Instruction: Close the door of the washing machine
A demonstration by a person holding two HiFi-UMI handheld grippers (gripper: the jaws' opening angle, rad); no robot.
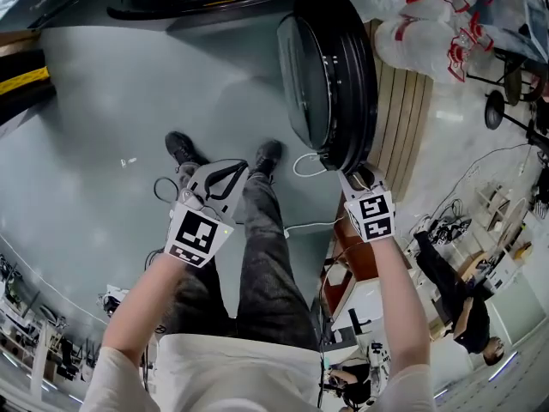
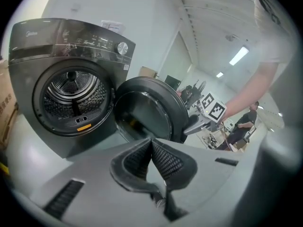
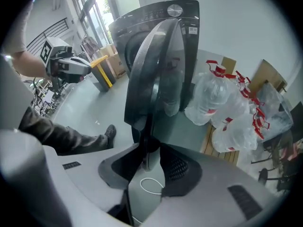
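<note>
The dark grey washing machine (image 2: 71, 79) stands with its drum open and its round door (image 1: 330, 75) swung out wide. In the right gripper view the door (image 3: 156, 70) is seen edge-on. My right gripper (image 1: 353, 177) is at the door's lower outer rim. That rim sits between the jaws of the right gripper (image 3: 149, 148), with a thin gap at the right pad, so I read it as open. My left gripper (image 1: 225, 177) hangs over the floor left of the door, apart from it. In its own view the left gripper (image 2: 151, 143) is shut with nothing in it.
Large water bottles (image 1: 420, 33) in plastic bags lie on a wooden pallet (image 1: 403, 118) right of the door. A white cable (image 1: 304, 166) loops on the floor under the door. My shoes (image 1: 180, 148) stand in front of the machine. A seated person (image 1: 455, 290) is at the far right.
</note>
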